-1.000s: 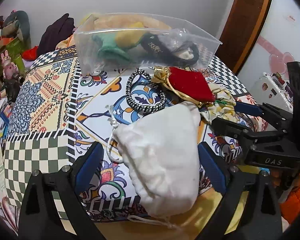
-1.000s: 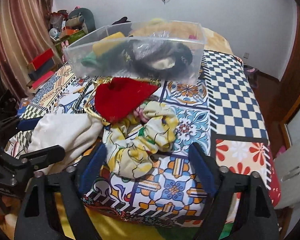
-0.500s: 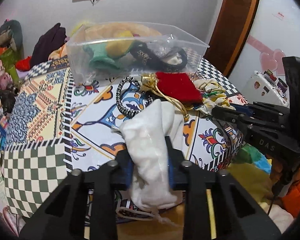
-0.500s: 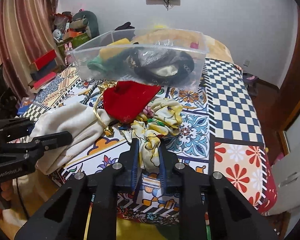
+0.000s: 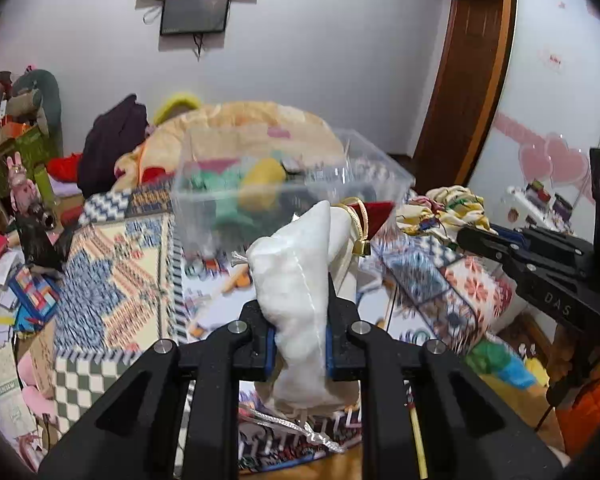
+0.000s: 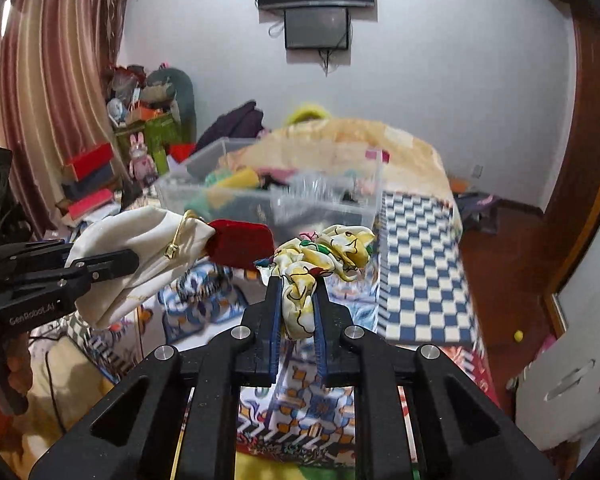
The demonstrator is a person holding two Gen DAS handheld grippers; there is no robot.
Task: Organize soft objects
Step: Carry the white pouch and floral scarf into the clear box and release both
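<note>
R claw [image 6: 297,312] clamped on floral scrunchie [image 6: 324,258]; L claw [image 6: 112,264] gripping white pouch [image 6: 140,248], red pouch [image 6: 240,244] dangling.

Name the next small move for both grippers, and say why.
Probably carry both forward over the clear bin before releasing. The left gripper is closing, its fingers clamping the white pouch; the right gripper is shut on the floral scrunchie. Both hang short of the bin.

White drawstring pouch [image 5: 300,288] stands upright, lifted above the patterned bedspread [image 5: 112,276]; red pouch [image 6: 240,242] dangles off it; yellow floral scrunchie [image 6: 320,256] hangs raised nearby.
</note>
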